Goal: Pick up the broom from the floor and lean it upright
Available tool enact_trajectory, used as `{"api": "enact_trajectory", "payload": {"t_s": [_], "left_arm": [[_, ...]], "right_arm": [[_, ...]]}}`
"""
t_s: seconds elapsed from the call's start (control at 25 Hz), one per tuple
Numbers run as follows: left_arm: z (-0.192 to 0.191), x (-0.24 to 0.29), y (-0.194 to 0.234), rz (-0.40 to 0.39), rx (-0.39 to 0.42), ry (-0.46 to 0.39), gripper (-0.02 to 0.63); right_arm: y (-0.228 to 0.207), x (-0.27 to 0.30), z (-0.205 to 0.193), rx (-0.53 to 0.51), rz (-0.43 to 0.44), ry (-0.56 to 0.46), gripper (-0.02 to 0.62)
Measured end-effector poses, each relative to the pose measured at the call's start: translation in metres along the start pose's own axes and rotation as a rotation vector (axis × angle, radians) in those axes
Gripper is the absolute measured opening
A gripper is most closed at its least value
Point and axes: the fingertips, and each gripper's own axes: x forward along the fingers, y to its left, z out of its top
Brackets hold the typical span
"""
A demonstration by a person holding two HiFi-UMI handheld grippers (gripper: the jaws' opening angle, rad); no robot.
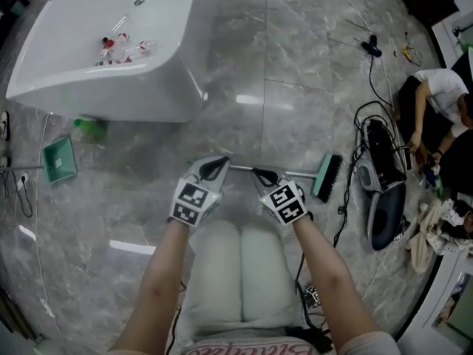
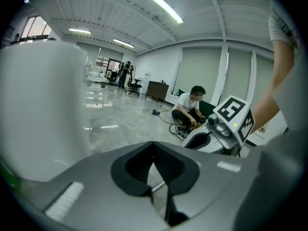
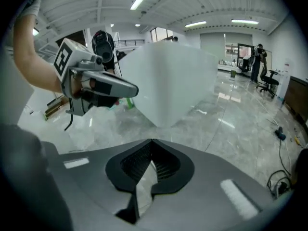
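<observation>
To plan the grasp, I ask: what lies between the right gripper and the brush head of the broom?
In the head view, only a bare stretch of the broom's metal handle separates the right gripper from the brush head.

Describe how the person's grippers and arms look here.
Both the left gripper and right gripper have pale grey shells with black, pointed jaw pads. Each carries a white cube printed with black square markers. A black cable trails from the left one. The arms are bare, with no sleeves in view; pale trousers cover the knees.
</observation>
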Motion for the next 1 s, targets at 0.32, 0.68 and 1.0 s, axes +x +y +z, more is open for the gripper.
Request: {"api": "enact_trajectory", "payload": {"t_s": [0.32, 0.68, 1.0], "left_arm": [[-0.096, 0.075, 0.057, -0.08, 0.048, 0.071, -0.002], [-0.175, 0.127, 0.071, -0.167, 0.139, 0.294, -0.002], [-0.167, 0.134, 0.065, -0.207, 0.161, 0.295, -0.002]], "right_arm": [[-0.039, 0.129, -0.13, -0.064, 0.058, 0.284, 0.052], [-0.048, 0.186, -0.215, -0.348, 0.129, 0.549, 0.11], [-0.056, 0.196, -0.233, -0.555, 0.161, 0.644, 0.083]]}}
